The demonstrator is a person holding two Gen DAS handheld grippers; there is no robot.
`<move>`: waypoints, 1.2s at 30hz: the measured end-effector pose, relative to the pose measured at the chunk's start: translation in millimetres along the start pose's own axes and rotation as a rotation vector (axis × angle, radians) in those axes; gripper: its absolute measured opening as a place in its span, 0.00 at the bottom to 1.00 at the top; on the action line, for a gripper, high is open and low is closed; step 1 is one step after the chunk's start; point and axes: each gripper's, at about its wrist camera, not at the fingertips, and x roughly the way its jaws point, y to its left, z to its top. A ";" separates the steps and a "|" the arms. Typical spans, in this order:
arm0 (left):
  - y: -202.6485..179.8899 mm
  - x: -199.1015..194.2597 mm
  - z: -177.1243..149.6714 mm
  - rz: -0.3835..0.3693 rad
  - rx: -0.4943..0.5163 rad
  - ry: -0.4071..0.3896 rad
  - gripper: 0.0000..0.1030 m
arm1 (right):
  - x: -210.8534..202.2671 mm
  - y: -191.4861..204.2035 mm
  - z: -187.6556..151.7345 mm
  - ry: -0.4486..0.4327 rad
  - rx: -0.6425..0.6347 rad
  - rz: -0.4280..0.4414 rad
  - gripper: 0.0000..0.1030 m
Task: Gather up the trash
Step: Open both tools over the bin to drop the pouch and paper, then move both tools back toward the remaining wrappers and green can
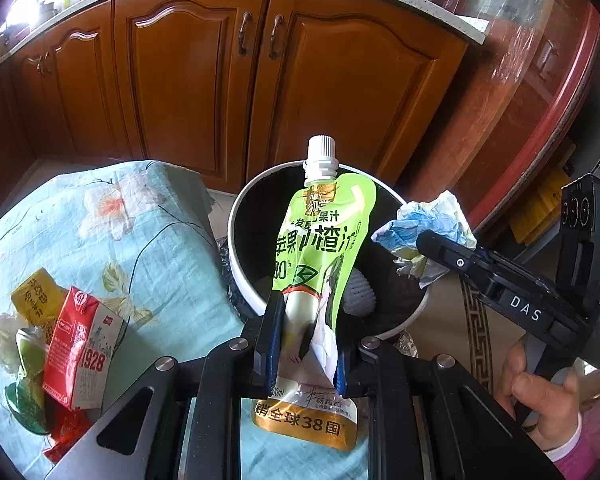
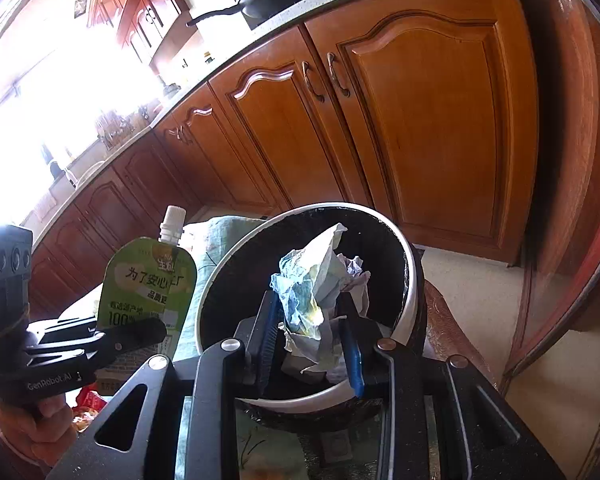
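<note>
My left gripper (image 1: 306,344) is shut on a green juice pouch (image 1: 324,232) with a white cap, held upright over the near rim of the trash bin (image 1: 236,248). The pouch also shows in the right wrist view (image 2: 148,280). My right gripper (image 2: 314,340) is shut on a crumpled blue and white paper wad (image 2: 312,280), held above the bin's opening (image 2: 410,280). In the left wrist view the wad (image 1: 424,224) hangs at the bin's right rim. A white ball-like thing (image 1: 358,292) lies inside the bin.
A table with a pale blue flowered cloth (image 1: 140,240) stands left of the bin. On it lie a red carton (image 1: 80,348), a yellow packet (image 1: 40,296) and other wrappers. Wooden kitchen cabinets (image 1: 204,92) stand behind. A red-rimmed glass table (image 1: 540,120) is at right.
</note>
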 end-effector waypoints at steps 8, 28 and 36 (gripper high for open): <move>-9.6 26.5 28.1 0.008 -0.007 0.045 0.21 | 15.9 -8.9 12.0 0.036 -0.017 -0.018 0.32; -13.4 0.3 16.3 -0.040 -0.028 -0.071 0.66 | 10.2 -19.8 9.0 0.023 0.036 -0.007 0.55; -6.9 -31.3 -4.7 -0.023 -0.012 -0.131 0.66 | -7.0 -17.0 2.8 -0.006 0.063 -0.010 0.56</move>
